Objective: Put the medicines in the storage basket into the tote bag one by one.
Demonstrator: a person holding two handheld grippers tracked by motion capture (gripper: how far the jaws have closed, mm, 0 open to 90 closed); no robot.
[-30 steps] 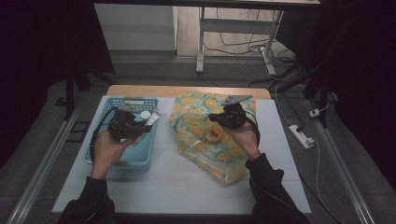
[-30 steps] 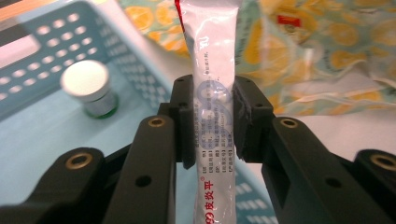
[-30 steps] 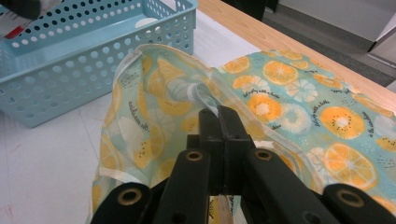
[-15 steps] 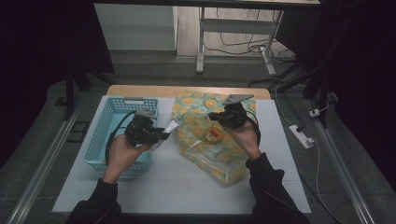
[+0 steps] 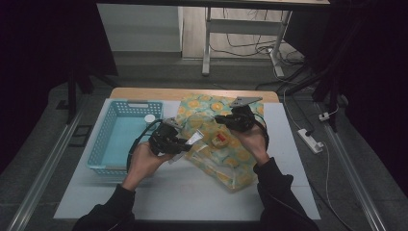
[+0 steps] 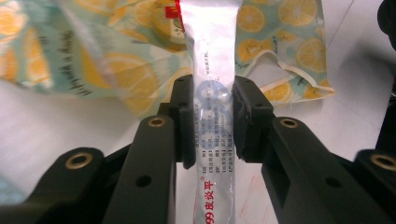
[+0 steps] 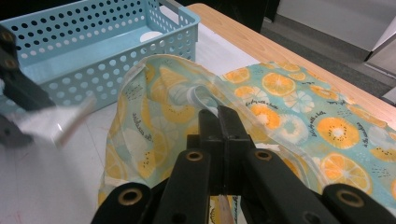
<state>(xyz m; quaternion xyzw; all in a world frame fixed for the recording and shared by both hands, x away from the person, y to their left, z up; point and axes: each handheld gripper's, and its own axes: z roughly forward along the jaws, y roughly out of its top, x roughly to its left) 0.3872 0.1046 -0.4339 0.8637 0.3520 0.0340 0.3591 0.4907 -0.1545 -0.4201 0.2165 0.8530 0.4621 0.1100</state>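
Tube clamped in left hand-held gripper, top cut off; right hand-held gripper pinches bag, its rim hidden between pads

Grey floor, dim room, perhaps a desk frame

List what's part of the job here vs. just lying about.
In play:
- silver tube, clamped in left gripper
- orange-print bag, rim pinched by right gripper
- blue basket

Lying about:
- power strip on the floor
- white round thing in the basket
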